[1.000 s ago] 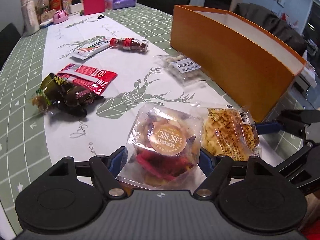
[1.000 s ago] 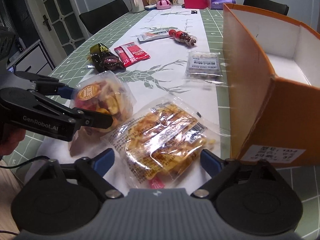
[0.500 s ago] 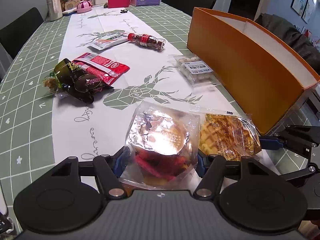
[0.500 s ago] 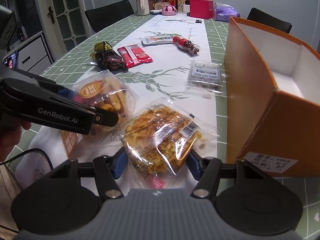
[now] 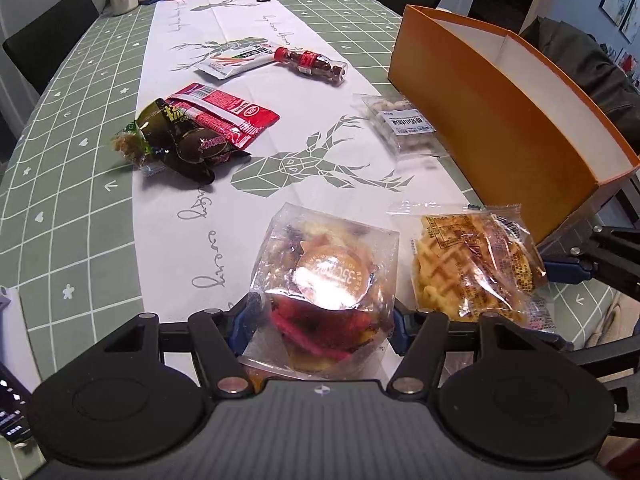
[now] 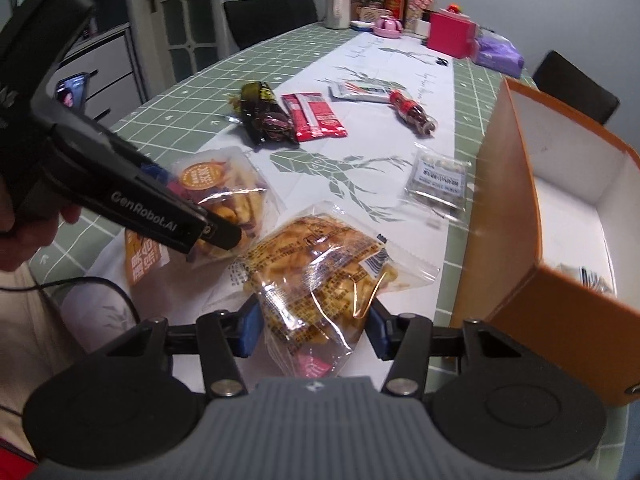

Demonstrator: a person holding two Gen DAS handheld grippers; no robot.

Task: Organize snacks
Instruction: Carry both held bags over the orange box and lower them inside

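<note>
My left gripper is shut on a clear bag of mixed dried fruit chips with a round orange label, held above the table's near end; the bag also shows in the right wrist view. My right gripper is shut on a clear bag of waffle biscuits, lifted just left of the orange box. The waffle bag shows in the left wrist view to the right of my bag. The open orange box has a white inside.
On the white deer runner lie a clear nut pack, a red wrapper, a dark candy bag, a small bottle and a white packet. Bottles and a pink box stand at the far end. Chairs surround the table.
Both grippers closed on their bags and lifted them off the table. The right gripper with the waffle bag has risen and moved nearer the orange box.
</note>
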